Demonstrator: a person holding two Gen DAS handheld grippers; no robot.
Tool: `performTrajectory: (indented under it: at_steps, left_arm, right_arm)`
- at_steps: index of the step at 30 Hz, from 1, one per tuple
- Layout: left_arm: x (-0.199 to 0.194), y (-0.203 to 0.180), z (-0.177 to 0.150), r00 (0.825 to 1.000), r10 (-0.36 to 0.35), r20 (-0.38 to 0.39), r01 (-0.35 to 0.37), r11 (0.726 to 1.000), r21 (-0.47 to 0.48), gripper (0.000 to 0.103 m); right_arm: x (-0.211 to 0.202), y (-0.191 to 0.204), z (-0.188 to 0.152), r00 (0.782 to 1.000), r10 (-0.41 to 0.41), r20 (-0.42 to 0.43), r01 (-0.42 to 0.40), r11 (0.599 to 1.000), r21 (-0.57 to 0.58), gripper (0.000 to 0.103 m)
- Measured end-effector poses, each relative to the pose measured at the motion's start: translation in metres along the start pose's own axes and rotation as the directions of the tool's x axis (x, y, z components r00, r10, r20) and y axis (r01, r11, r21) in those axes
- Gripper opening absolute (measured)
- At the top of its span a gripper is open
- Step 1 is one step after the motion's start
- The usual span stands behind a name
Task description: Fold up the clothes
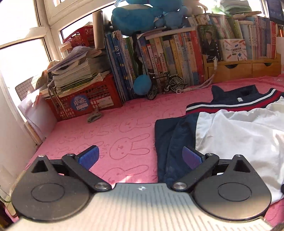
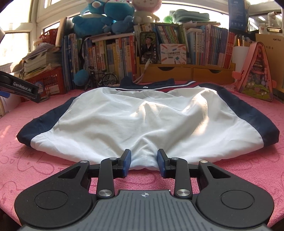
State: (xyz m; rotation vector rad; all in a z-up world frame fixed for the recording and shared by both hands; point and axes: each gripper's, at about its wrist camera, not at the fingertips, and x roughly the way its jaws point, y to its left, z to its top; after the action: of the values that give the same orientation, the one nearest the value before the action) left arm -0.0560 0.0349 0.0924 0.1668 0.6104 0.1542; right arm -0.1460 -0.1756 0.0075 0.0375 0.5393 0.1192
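A white jacket (image 2: 142,120) with navy side panels and a red, white and navy striped collar lies spread on the pink rabbit-print cover (image 2: 53,170). My right gripper (image 2: 144,162) is at its near hem, open, and a bunched bit of white hem lies between the blue pads without being pinched. In the left wrist view the jacket (image 1: 239,135) fills the right side. My left gripper (image 1: 140,157) is open wide at the navy edge (image 1: 166,142), with its right fingertip over the navy cloth and its left over bare cover. The left gripper's body (image 2: 19,88) shows at the left edge of the right wrist view.
A row of books (image 1: 159,58) with blue plush toys (image 1: 138,16) on top lines the back. A red crate (image 1: 85,101) stacked with papers stands at the back left by the window. A toy bicycle (image 1: 166,85), wooden drawers (image 2: 186,72) and a pink triangular case (image 2: 255,74) are near the jacket.
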Motion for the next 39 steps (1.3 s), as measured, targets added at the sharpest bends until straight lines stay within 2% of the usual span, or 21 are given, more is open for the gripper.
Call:
performTrajectory:
  at_steps: [1,2,3,5,6,8,10,11,17,20,21,24,28,31,36,38,39]
  left_arm:
    - [-0.003,-0.006,0.005,0.995,-0.098,-0.016,0.097,0.995,-0.022,0.101]
    - [-0.006,-0.013,0.010,0.980,-0.195,-0.030,0.193,0.980,-0.046,0.101]
    - [-0.008,-0.020,0.014,0.955,-0.291,-0.048,0.288,0.955,-0.070,0.101]
    - [-0.002,-0.042,0.019,0.884,-0.454,-0.109,0.443,0.889,-0.115,0.099]
    - [0.002,-0.053,0.020,0.849,-0.507,-0.146,0.491,0.861,-0.134,0.095]
    - [0.012,-0.074,0.022,0.775,-0.593,-0.216,0.568,0.805,-0.173,0.074]
    - [0.022,-0.092,0.023,0.726,-0.627,-0.282,0.597,0.778,-0.195,0.066]
    - [0.026,-0.100,0.022,0.711,-0.631,-0.311,0.602,0.774,-0.195,0.065]
    - [0.040,-0.138,0.012,0.707,-0.550,-0.444,0.572,0.814,-0.098,0.061]
    - [0.050,-0.154,0.007,0.697,-0.505,-0.509,0.557,0.829,-0.059,0.058]
    - [0.052,-0.158,0.006,0.702,-0.489,-0.518,0.550,0.834,-0.041,0.058]
    - [0.053,-0.171,0.008,0.726,-0.448,-0.521,0.532,0.847,0.012,0.058]
    - [0.060,-0.179,0.015,0.755,-0.420,-0.503,0.499,0.866,0.025,0.057]
    - [0.072,-0.182,0.024,0.789,-0.402,-0.465,0.456,0.890,0.005,0.048]
    - [0.099,-0.181,0.041,0.830,-0.384,-0.404,0.389,0.918,-0.074,0.033]
    - [0.114,-0.179,0.047,0.852,-0.367,-0.373,0.355,0.929,-0.103,0.023]
    - [0.123,-0.178,0.051,0.863,-0.359,-0.356,0.338,0.933,-0.123,0.022]
  right_arm:
    - [0.000,0.000,0.000,1.000,0.001,0.001,-0.001,1.000,0.000,0.033]
    - [0.000,0.000,-0.001,1.000,0.001,0.002,-0.001,1.000,-0.001,0.034]
    - [0.000,0.000,-0.001,1.000,0.002,0.002,-0.002,1.000,-0.002,0.034]
    - [0.000,0.000,0.000,1.000,0.003,0.001,-0.003,1.000,0.001,0.034]
    - [0.000,-0.001,0.000,1.000,0.004,0.001,-0.004,1.000,0.003,0.034]
    - [0.000,-0.001,0.000,1.000,0.005,0.000,-0.005,1.000,0.007,0.034]
    - [0.000,-0.002,0.000,1.000,0.007,-0.001,-0.007,1.000,0.012,0.034]
    - [0.000,-0.003,0.000,1.000,0.008,-0.002,-0.008,1.000,0.017,0.034]
    - [0.001,-0.003,-0.001,1.000,0.011,0.002,-0.011,1.000,0.023,0.034]
    - [0.002,-0.003,-0.002,1.000,0.012,0.003,-0.012,1.000,0.025,0.034]
    - [0.002,-0.003,-0.002,1.000,0.013,0.004,-0.013,1.000,0.026,0.034]
    - [0.002,-0.003,-0.003,1.000,0.013,0.002,-0.013,1.000,0.028,0.034]
    - [0.003,-0.001,-0.001,1.000,0.002,-0.012,-0.002,1.000,0.021,0.034]
    - [0.003,-0.001,-0.001,1.000,0.003,-0.023,-0.003,1.000,0.026,0.034]
    - [0.003,-0.001,-0.003,1.000,0.007,-0.022,-0.007,1.000,0.026,0.034]
    - [0.002,-0.002,-0.003,1.000,0.008,-0.022,-0.007,1.000,0.024,0.034]
    - [0.002,-0.002,-0.004,1.000,0.008,-0.022,-0.008,1.000,0.024,0.034]
